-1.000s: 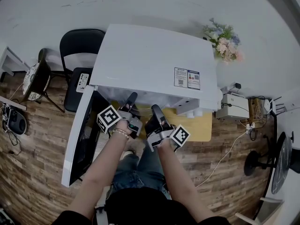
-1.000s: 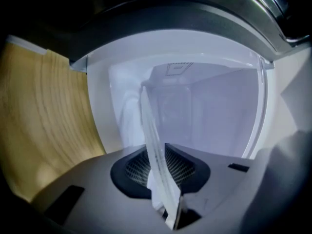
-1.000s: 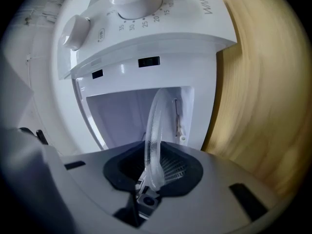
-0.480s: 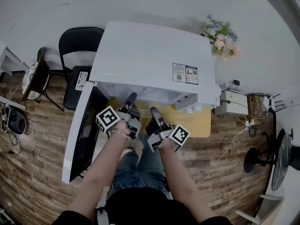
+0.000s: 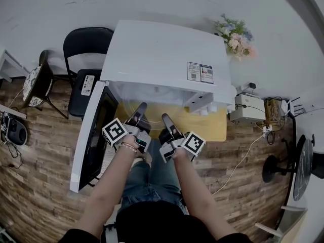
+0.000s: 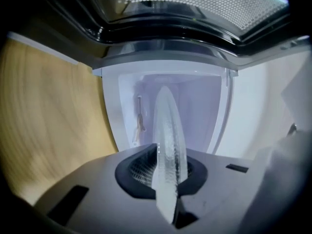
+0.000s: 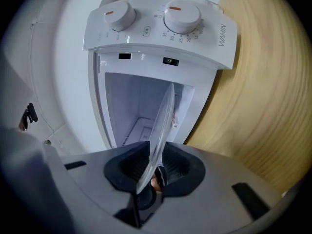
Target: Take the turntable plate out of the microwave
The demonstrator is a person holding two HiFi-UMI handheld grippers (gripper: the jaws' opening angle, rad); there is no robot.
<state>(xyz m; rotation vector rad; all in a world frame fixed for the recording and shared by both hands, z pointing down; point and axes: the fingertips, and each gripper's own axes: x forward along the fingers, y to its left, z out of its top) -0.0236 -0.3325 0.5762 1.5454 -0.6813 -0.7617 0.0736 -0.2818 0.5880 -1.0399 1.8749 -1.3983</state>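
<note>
Since earlier frame both grippers drawn back toward near side, turntable plate (image 6: 168, 140) coming along. Left gripper (image 5: 141, 108) just closed, now clamped on plate's near rim; right gripper (image 5: 166, 119) clamped likewise. Plate: clear pebbled glass, thin edge, partly out of white microwave (image 5: 162, 54) mouth. Door (image 5: 93, 135) swung open left. Yellow wood table (image 5: 215, 128); plank floor (image 5: 40, 186).

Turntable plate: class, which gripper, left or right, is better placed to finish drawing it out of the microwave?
Neither clearly. The left gripper and right gripper are each shut on the near rim of the turntable plate, side by side at the open mouth of the microwave. Both should probably pull together.
</note>
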